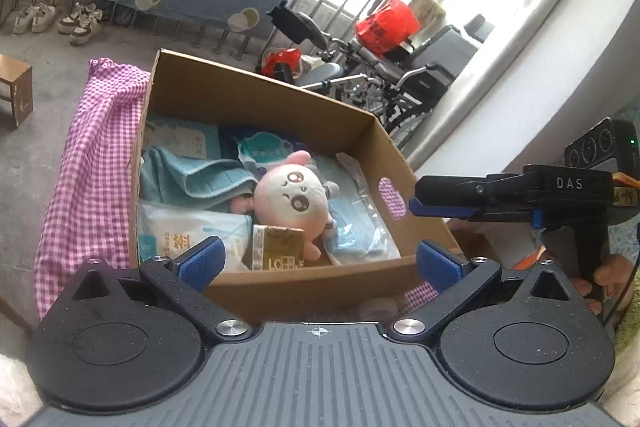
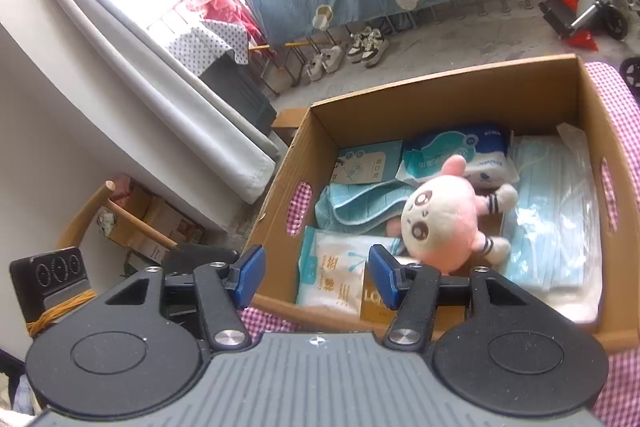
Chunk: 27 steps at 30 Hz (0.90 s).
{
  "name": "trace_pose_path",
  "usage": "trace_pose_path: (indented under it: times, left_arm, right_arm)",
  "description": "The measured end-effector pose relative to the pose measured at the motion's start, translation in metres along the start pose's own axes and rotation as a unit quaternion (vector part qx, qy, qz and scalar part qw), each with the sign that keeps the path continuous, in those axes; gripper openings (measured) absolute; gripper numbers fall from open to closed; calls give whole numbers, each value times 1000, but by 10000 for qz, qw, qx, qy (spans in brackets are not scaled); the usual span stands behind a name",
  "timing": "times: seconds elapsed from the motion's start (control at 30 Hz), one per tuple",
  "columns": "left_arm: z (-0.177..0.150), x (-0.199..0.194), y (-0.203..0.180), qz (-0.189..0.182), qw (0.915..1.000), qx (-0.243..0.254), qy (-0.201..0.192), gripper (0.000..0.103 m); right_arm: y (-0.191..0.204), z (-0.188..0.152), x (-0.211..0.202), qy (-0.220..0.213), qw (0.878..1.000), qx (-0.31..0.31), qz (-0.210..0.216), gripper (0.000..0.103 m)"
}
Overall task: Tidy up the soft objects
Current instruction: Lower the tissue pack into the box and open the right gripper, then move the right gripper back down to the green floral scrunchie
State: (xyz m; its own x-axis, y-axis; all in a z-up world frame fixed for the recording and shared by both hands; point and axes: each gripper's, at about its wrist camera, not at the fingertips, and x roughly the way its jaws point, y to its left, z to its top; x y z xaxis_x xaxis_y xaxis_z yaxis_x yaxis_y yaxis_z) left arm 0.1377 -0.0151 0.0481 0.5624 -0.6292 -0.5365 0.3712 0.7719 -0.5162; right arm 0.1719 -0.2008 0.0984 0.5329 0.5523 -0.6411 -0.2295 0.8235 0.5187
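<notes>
While both tongs, left [image 1: 318, 259] and right [image 2: 316, 277], hang spread and empty, the pink plush toy [image 2: 444, 223] lies inside the cardboard box [image 2: 440, 95] atop tissue packs [image 2: 456, 155], a teal towel [image 2: 360, 207] and bagged face masks [image 2: 552, 219]; a wheelchair [image 1: 384, 75] stands behind.

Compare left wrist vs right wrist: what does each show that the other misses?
Left wrist only: the right gripper from the side, a hand on its handle, a red bag on the wheelchair, a wooden stool.
Right wrist only: a wooden chair and stacked cartons by the wall.
Both: the cardboard box holding the pink plush, teal towel and mask pack; each camera's own jaws open, empty.
</notes>
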Motion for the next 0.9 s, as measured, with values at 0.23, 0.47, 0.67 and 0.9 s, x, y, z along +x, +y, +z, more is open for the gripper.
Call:
trace_pose_path:
  times: [0.23,0.47,0.67,0.9]
  left_arm:
    - [-36,14,-32,-104,9979,478,427,102]
    - [-76,55,-60,-95,9871,1127,1135,102]
    - [-98,85,-75,-79,9770,1430,1579,102]
    - [-111,104,-87,31,9701,1628,1799,102]
  right_arm:
    - [-15,-50,-39,-428,9980,448,138,66]
    - [-50,-107,-58,-697,9916,1061,-229,66]
    - [-85,-150,-62,-724,9821,1633,-604,66]
    - [-111,-180,-53,-504,9761,1743,-1196,66]
